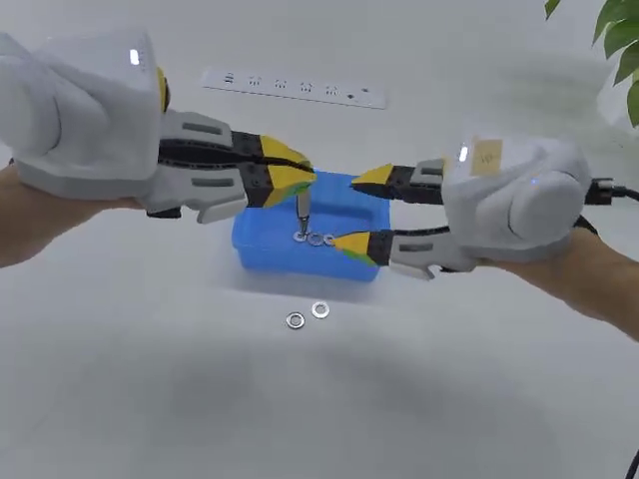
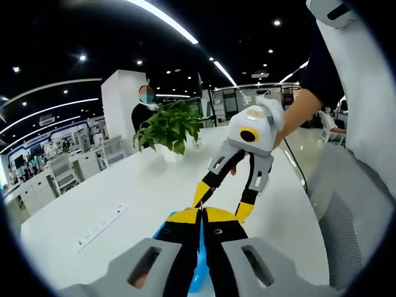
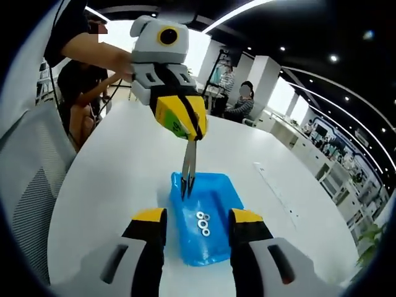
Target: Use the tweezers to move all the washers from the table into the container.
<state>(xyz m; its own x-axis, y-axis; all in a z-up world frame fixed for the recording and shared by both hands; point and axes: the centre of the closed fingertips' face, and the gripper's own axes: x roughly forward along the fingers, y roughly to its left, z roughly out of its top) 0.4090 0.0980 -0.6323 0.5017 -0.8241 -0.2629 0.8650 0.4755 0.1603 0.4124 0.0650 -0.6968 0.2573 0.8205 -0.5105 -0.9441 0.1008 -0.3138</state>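
Right gripper (image 1: 344, 210) label (image 1: 486, 157) — print unreadable

head view: from the near side, down and forward, close over the tabletop (image 1: 150, 399) | left gripper view: low, facing right at the right gripper (image 2: 220, 209) | right gripper view: facing left at the left gripper (image 3: 190, 133) and tweezers (image 3: 189, 167), close above the container (image 3: 221, 197) | shared by all: container

Open-plan office: desks (image 2: 29, 193), strip lights (image 2: 166, 21).
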